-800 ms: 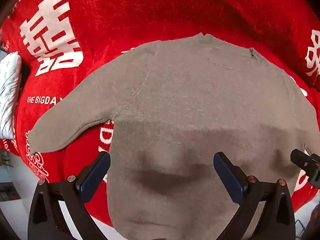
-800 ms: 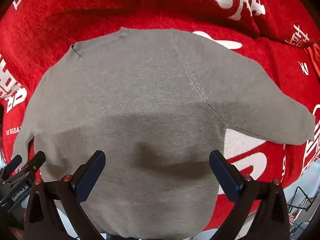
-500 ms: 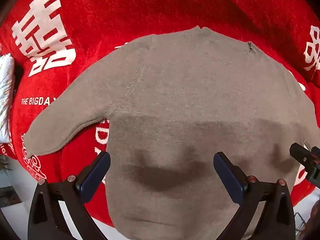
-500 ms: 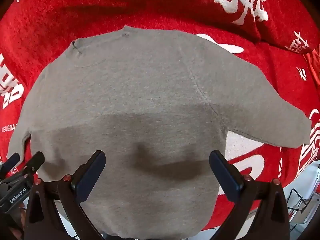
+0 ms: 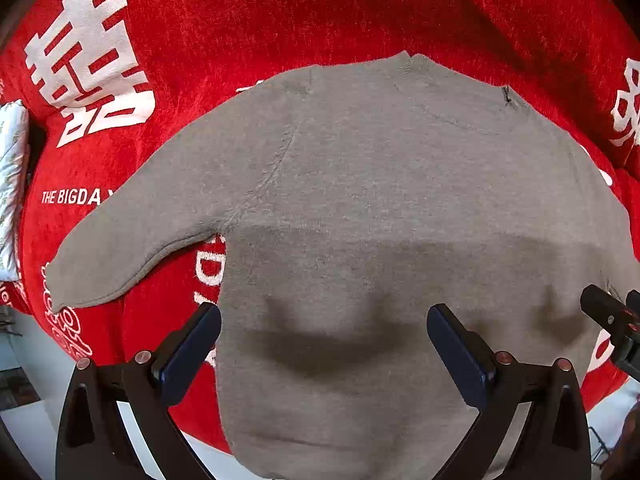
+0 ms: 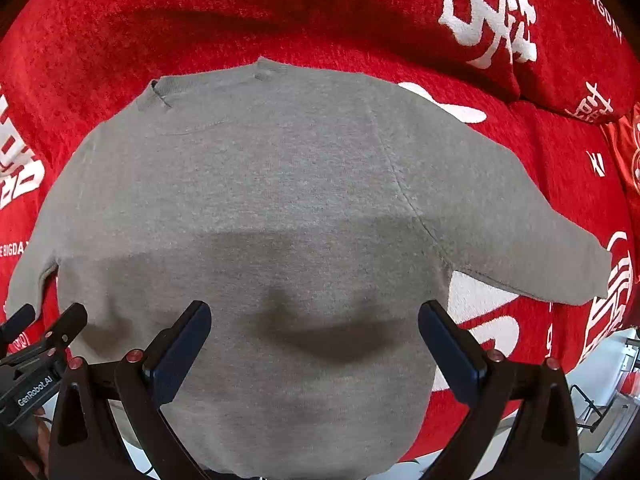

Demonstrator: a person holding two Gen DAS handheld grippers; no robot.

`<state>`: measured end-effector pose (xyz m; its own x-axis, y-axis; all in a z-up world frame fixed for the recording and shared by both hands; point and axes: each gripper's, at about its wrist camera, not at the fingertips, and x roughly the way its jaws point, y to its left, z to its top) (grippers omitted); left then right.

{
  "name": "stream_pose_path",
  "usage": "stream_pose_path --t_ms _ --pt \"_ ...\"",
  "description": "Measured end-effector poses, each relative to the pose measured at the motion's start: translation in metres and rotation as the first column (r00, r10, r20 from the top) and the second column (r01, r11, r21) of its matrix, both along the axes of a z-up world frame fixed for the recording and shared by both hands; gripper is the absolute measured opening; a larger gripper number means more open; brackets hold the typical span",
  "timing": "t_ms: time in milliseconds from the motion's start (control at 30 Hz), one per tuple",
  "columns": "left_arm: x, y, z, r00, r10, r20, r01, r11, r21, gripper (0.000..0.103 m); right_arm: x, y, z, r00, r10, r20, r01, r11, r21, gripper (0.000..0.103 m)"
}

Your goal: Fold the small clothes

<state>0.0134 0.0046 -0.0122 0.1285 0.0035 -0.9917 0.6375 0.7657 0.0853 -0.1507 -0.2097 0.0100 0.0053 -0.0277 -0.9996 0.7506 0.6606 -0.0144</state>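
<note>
A small grey knit sweater (image 5: 360,200) (image 6: 280,200) lies flat on a red plush cover, neck away from me, both short sleeves spread out to the sides. Its left sleeve (image 5: 132,240) reaches toward the left edge, and its right sleeve (image 6: 520,240) toward the right. My left gripper (image 5: 324,332) hovers above the lower left of the body, open, nothing between its blue pads. Over the lower right of the body hangs my right gripper (image 6: 314,328), also open and holding nothing. Each gripper shows at the other view's edge (image 5: 612,320) (image 6: 40,344).
The red cover (image 5: 280,20) (image 6: 280,12) with white characters and lettering fills the surface around the sweater. A white quilted item (image 5: 12,184) lies at the far left. Pale floor (image 5: 24,420) shows beyond the near edge, with a wire rack (image 6: 600,408) at the lower right.
Both views have shifted slightly: the sweater sits a little lower and larger in frame, as both grippers drift over it. The jaws stay wide open and the sweater has not moved.
</note>
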Motion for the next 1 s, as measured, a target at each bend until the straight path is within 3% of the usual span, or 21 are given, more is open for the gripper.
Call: stream_pose_path --t_ms 1000 --pt "-0.003 0.0025 0.0069 1.0 0.01 0.014 -0.01 1.0 0.005 0.103 -0.0053 0.0044 0.0025 1.0 0.008 0.0 -0.008 1.0 -0.006 0.103"
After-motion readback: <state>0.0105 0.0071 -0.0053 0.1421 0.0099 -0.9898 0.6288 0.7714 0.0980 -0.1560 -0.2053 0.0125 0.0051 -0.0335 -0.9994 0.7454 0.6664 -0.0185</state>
